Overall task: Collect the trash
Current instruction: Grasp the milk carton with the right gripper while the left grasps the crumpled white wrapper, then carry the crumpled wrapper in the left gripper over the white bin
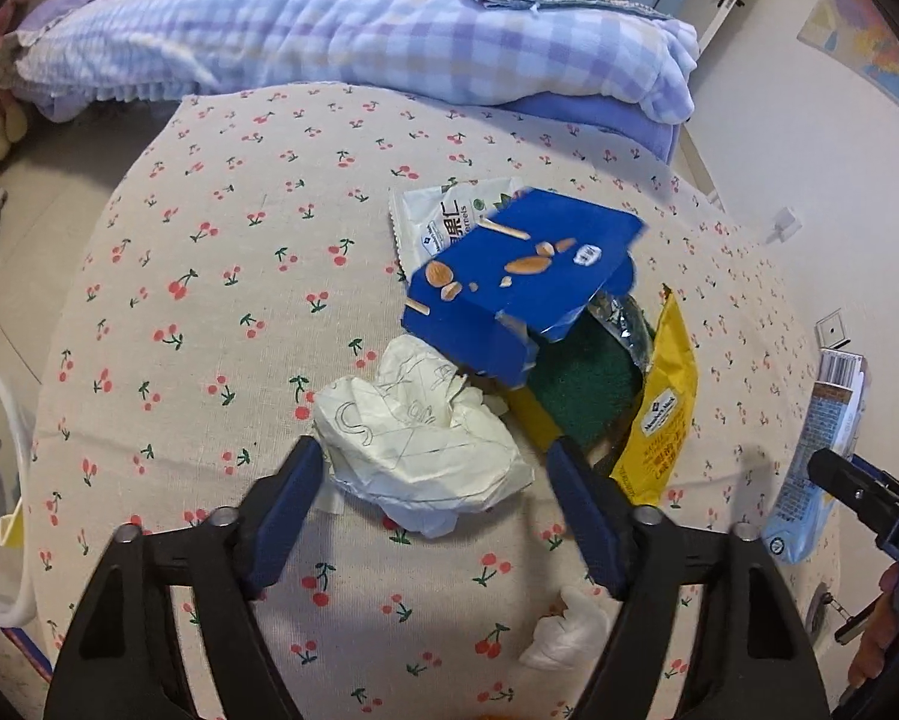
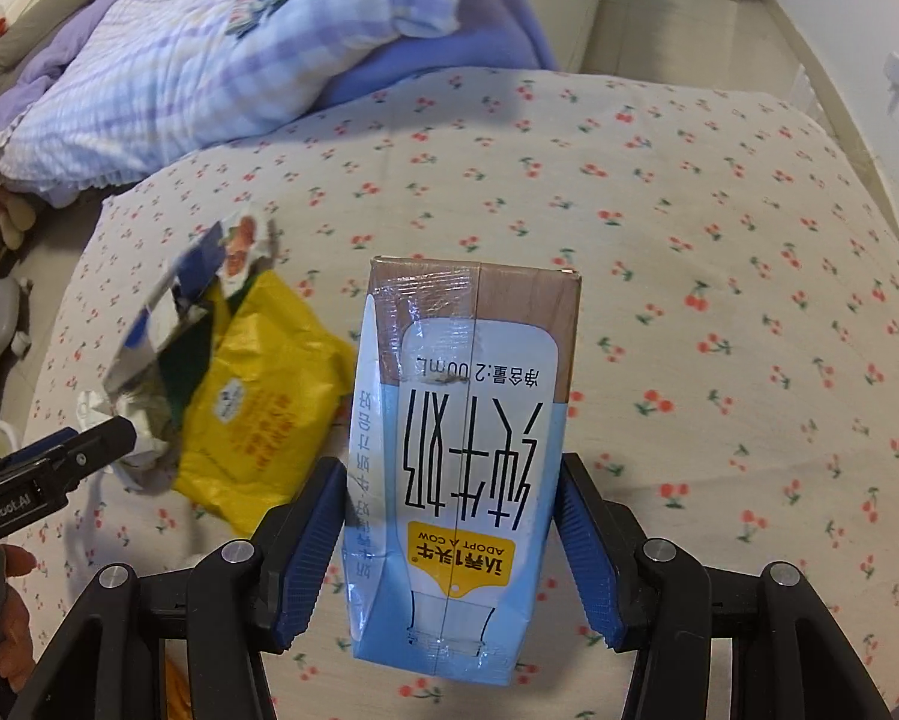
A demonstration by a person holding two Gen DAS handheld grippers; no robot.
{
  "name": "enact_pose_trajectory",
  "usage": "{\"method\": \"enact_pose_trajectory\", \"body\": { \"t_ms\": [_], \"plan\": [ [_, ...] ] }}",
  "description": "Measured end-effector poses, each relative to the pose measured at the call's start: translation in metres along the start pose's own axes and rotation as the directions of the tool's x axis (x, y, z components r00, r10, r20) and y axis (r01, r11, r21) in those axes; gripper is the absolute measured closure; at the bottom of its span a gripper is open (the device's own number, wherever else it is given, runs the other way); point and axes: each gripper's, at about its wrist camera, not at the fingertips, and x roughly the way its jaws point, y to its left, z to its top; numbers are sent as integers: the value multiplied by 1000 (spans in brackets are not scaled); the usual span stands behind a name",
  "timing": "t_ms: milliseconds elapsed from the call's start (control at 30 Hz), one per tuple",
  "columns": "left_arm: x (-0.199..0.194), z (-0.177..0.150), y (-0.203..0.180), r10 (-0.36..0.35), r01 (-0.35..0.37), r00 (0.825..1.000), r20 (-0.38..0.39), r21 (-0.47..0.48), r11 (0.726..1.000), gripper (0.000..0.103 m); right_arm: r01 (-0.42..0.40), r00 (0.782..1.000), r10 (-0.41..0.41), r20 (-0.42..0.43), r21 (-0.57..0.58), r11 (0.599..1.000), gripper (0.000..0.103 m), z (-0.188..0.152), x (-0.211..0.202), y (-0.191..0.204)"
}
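A pile of trash lies on the cherry-print bed cover (image 1: 209,276): a crumpled white paper (image 1: 425,438), a torn blue snack box (image 1: 521,276), a yellow bag (image 1: 659,414), a white snack packet (image 1: 443,216) and a green piece (image 1: 587,390). My left gripper (image 1: 434,468) is open, its fingers on either side of the crumpled paper. My right gripper (image 2: 449,486) is shut on a light blue milk carton (image 2: 461,456), held above the cover; the carton also shows in the left wrist view (image 1: 821,456). The yellow bag (image 2: 263,408) lies left of it.
A small white tissue wad (image 1: 569,630) lies near my left gripper's right finger. A folded checkered quilt (image 1: 341,30) lies at the far end of the bed. A white bin rim (image 1: 11,480) stands at the left beside the bed. The floor and wall are at the right.
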Motion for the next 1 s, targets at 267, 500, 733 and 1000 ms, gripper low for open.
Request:
{"method": "enact_pose_trajectory", "body": {
  "t_ms": [267, 500, 733, 1000],
  "plan": [
    [-3, -1, 4, -26, 26, 1000, 3, -16, 1000, 60, 8, 1000, -8, -24, 22, 1000, 43, -3, 7, -16],
    [-33, -6, 4, -66, 67, 995, 72, -8, 998, 64, -13, 1000, 13, 0, 23, 1000, 43, -2, -4, -13],
    [-58, -13, 16, -63, 65, 991, 119, -11, 998, 64, -46, 998, 46, 32, -8, 999, 43, 2, -16, 10],
    [-84, -20, 64, 0, 13, 990, 143, -85, 996, 64, -98, 994, 101, 43, -60, 993, 43, 6, -18, 57]
  ]
}}
